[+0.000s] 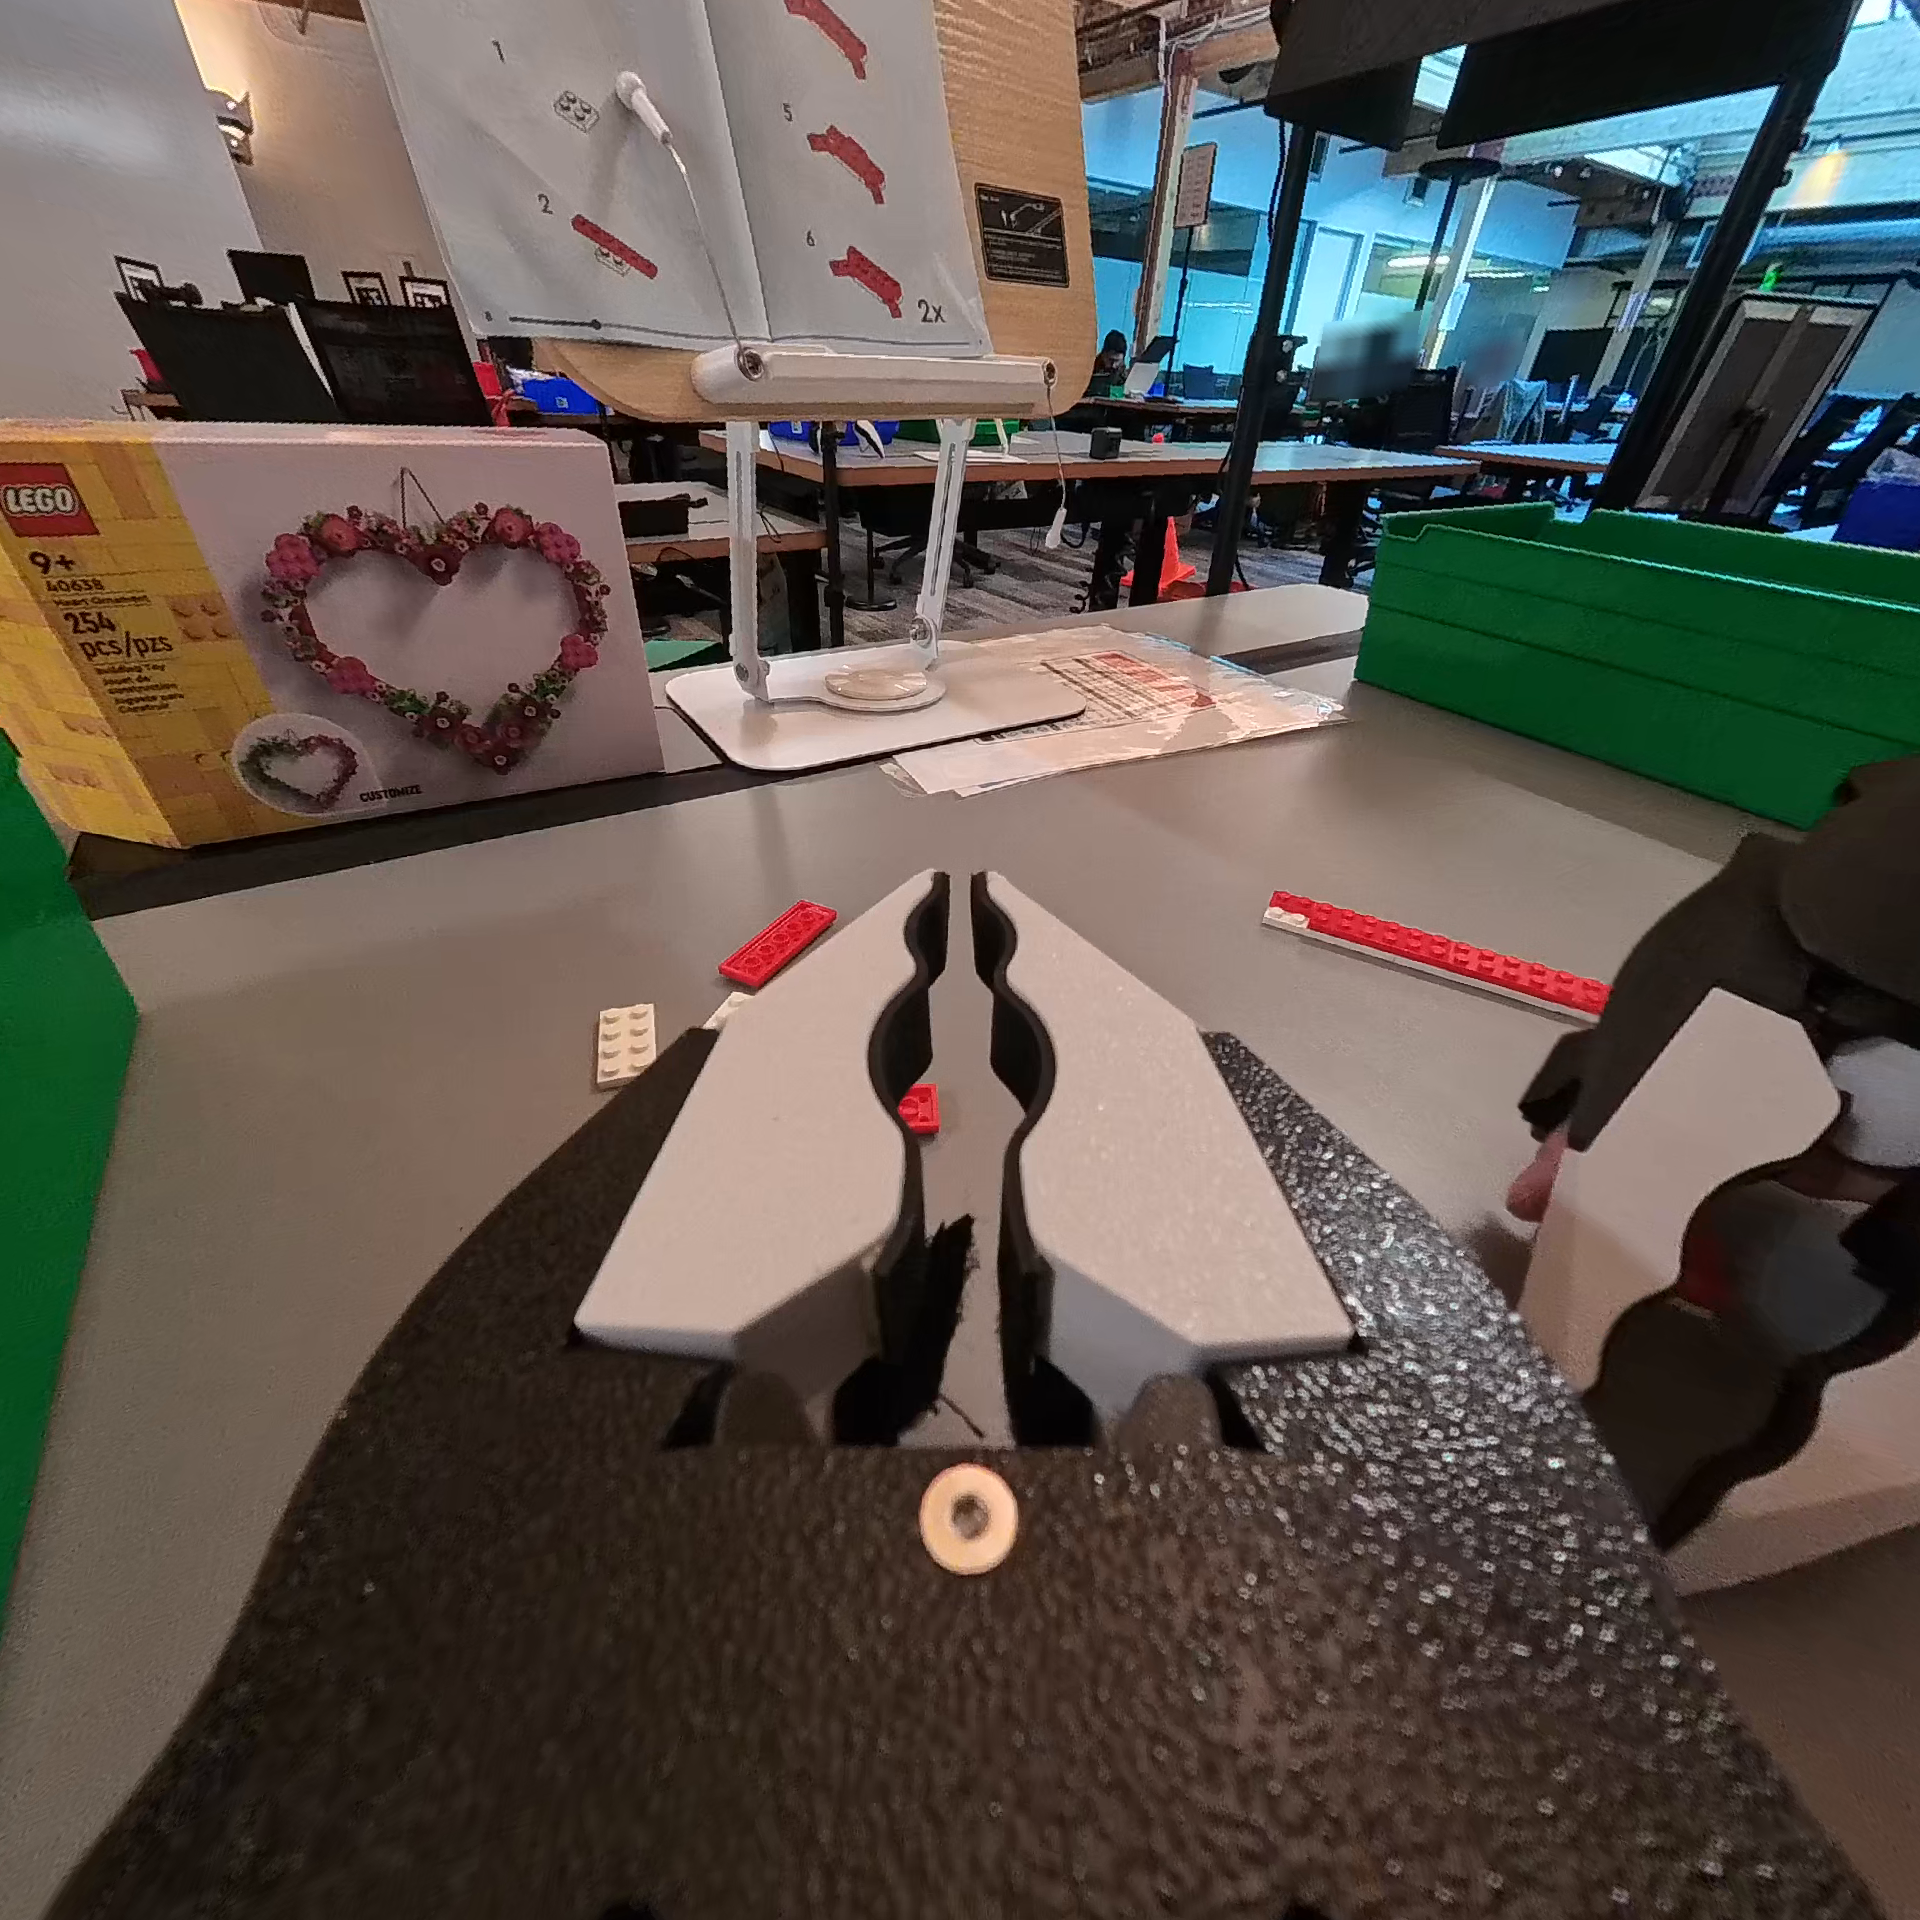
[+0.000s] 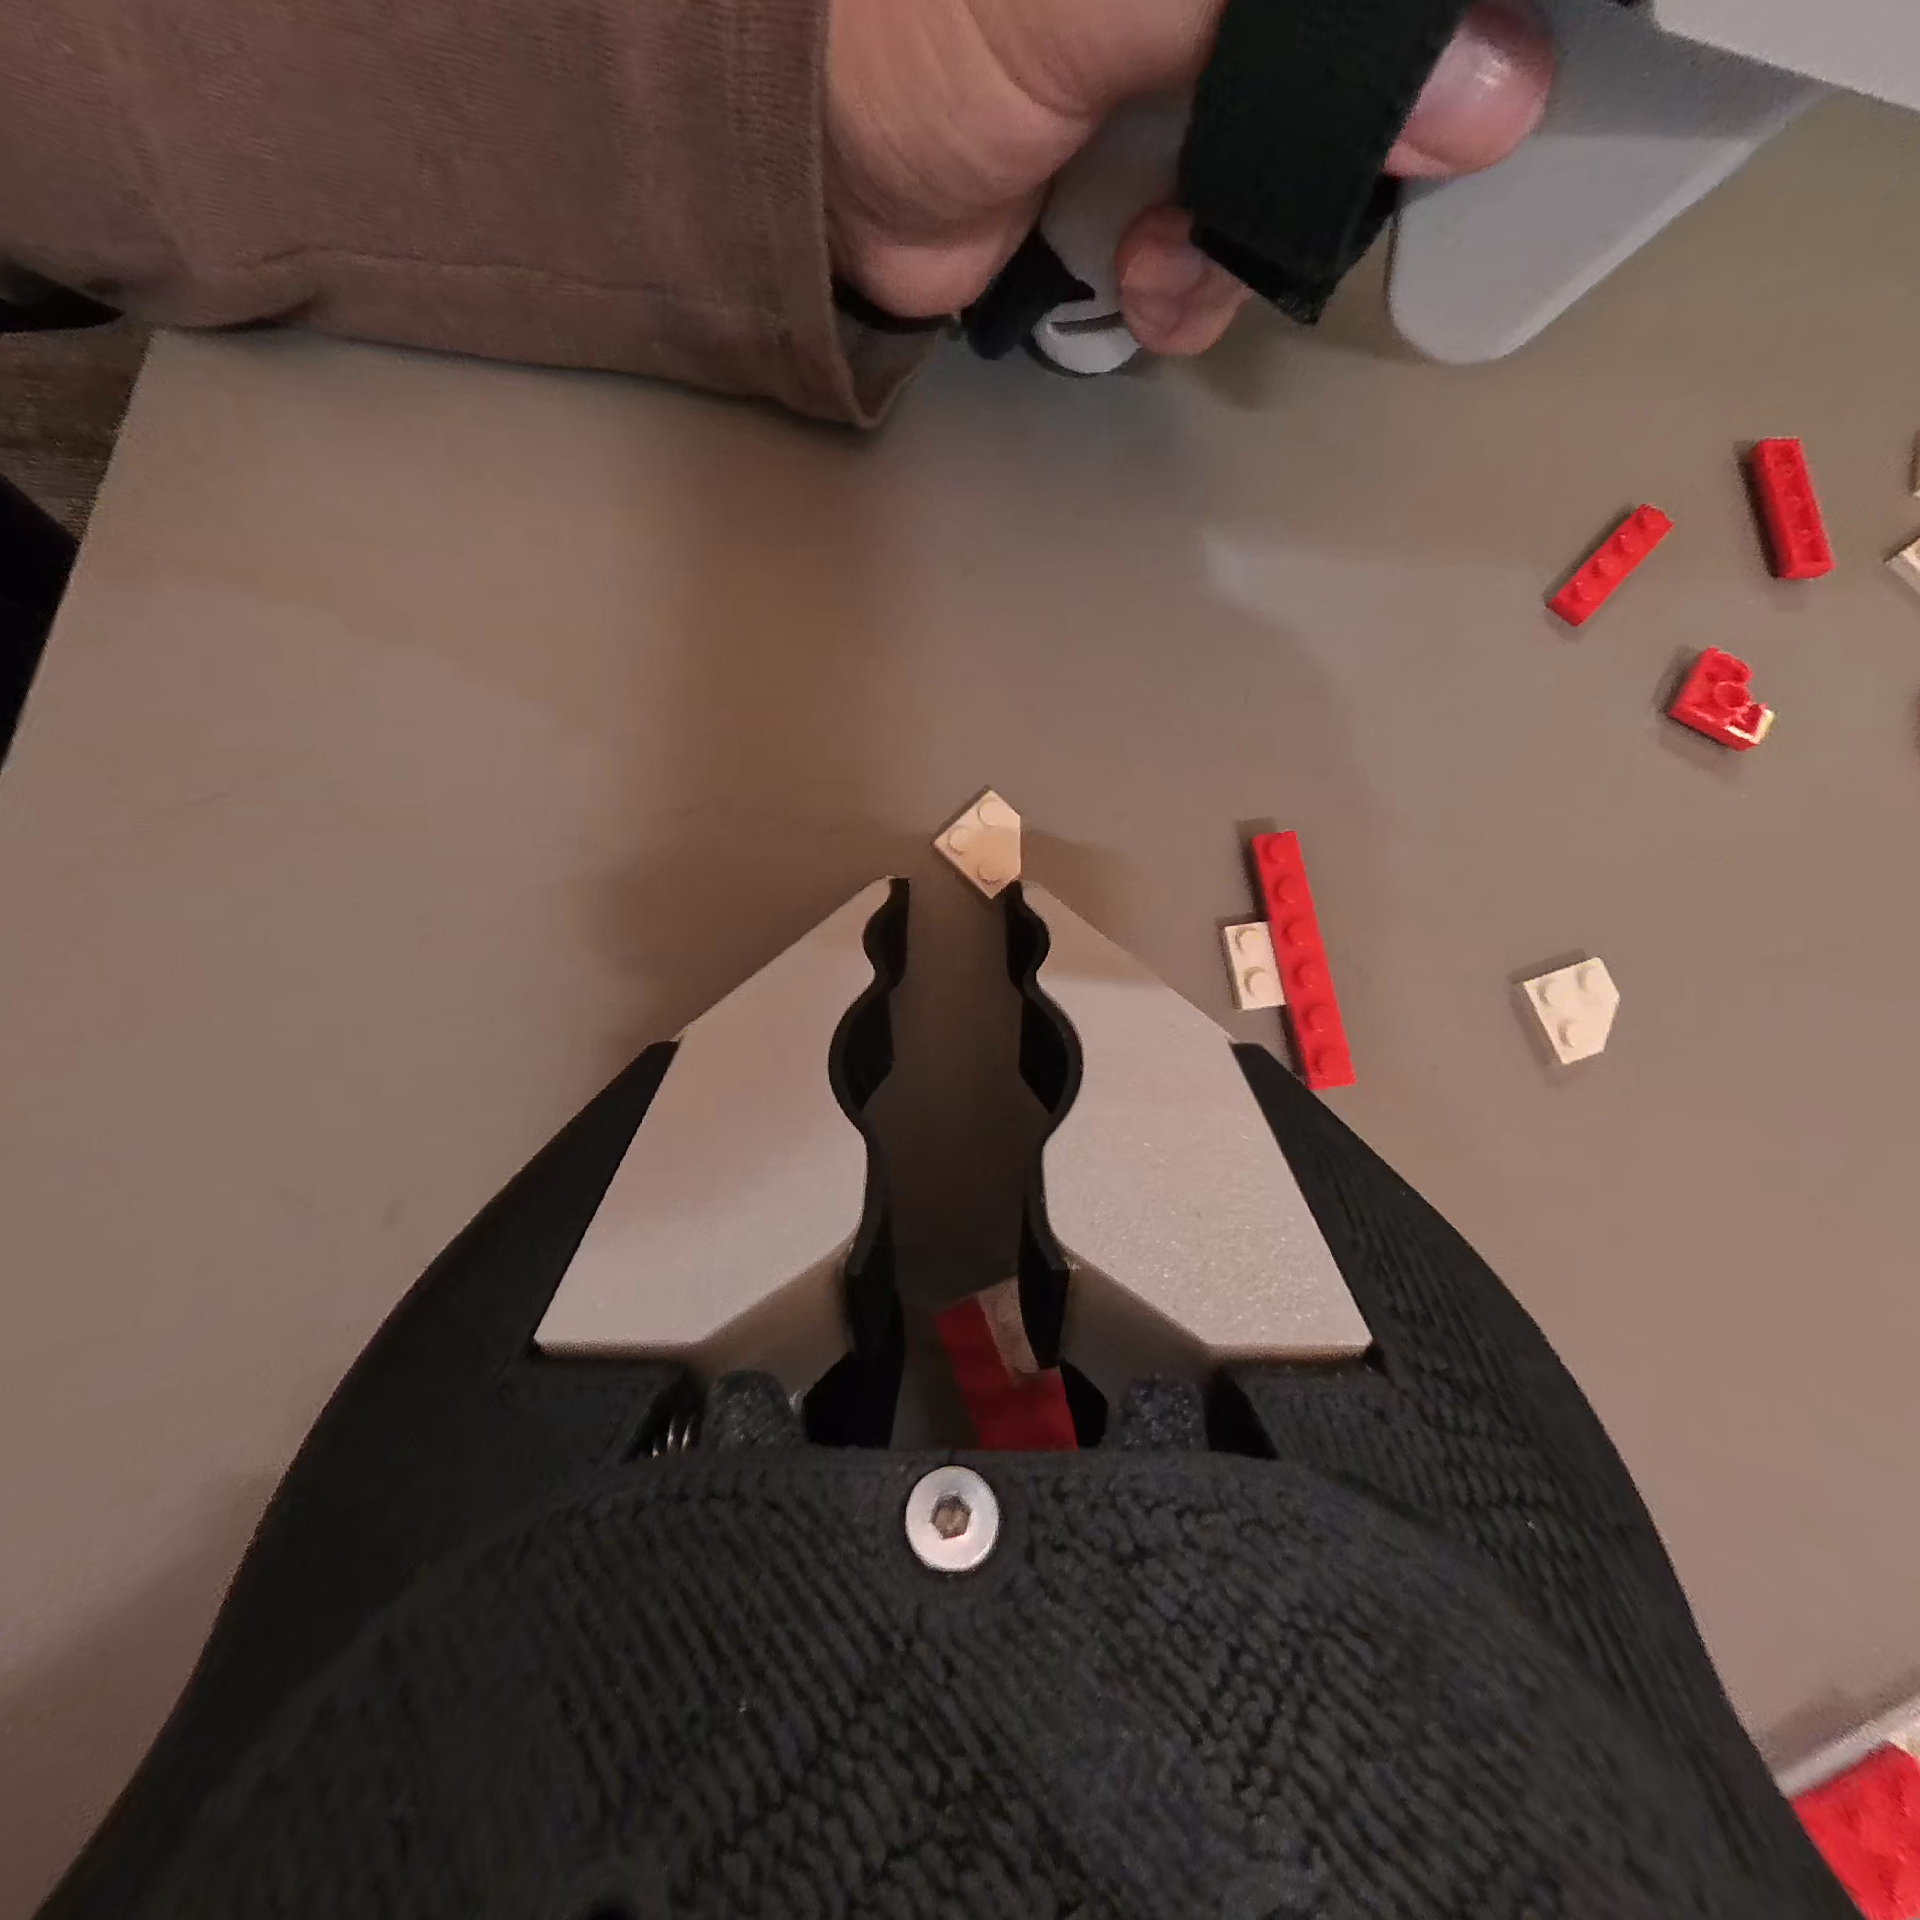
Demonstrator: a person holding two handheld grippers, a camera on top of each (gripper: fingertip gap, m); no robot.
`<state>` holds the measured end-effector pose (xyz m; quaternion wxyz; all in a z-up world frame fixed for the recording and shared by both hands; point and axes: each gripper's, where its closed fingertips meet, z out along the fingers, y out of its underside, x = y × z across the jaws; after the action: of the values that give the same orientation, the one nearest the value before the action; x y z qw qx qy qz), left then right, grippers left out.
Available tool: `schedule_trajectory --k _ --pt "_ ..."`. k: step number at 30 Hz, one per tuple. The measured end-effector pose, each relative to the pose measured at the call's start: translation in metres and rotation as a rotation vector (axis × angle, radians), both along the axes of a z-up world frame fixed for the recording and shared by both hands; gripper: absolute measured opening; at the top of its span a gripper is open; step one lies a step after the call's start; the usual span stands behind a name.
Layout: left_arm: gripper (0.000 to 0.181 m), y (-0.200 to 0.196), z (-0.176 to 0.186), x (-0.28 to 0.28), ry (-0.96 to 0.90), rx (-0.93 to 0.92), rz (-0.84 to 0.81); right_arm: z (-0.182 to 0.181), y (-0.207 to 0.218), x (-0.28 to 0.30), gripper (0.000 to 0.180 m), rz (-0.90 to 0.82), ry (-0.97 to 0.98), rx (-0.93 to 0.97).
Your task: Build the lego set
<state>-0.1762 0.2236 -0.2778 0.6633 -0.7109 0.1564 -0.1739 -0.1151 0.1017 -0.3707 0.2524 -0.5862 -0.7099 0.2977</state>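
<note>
My left gripper [image 1: 959,883] is shut and empty, held low over the grey table [image 1: 1143,831]. Beside its fingers lie a red plate [image 1: 777,940], a white plate [image 1: 627,1042] and a small red piece [image 1: 920,1107]. A long red plate on white pieces [image 1: 1434,951] lies to the right. My right gripper [image 2: 958,888] points down at the table, jaws a little apart and empty. A small white square plate [image 2: 982,842] lies just beyond its tips. A red and white piece [image 2: 1003,1371] shows below, between the finger bases.
Loose red plates [image 2: 1608,564] [image 2: 1789,507], a red corner piece [image 2: 1720,699], a red strip with a white plate [image 2: 1299,956] and a white wedge [image 2: 1571,1006] lie to the right. The set box [image 1: 312,634], booklet stand [image 1: 873,374] and green bins [image 1: 1642,644] stand behind. Left tips to right tips: about 15 cm. To reach the white plate [image 1: 627,1042] in a straight line is about 15 cm for my left fingers, about 25 cm for my right.
</note>
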Motion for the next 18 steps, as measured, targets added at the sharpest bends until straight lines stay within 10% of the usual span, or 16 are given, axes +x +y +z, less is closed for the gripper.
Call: schedule_trajectory --k 18 --pt "0.001 0.000 -0.001 0.002 0.009 -0.003 -0.004 0.004 0.025 -0.008 0.012 -0.121 0.033 0.165"
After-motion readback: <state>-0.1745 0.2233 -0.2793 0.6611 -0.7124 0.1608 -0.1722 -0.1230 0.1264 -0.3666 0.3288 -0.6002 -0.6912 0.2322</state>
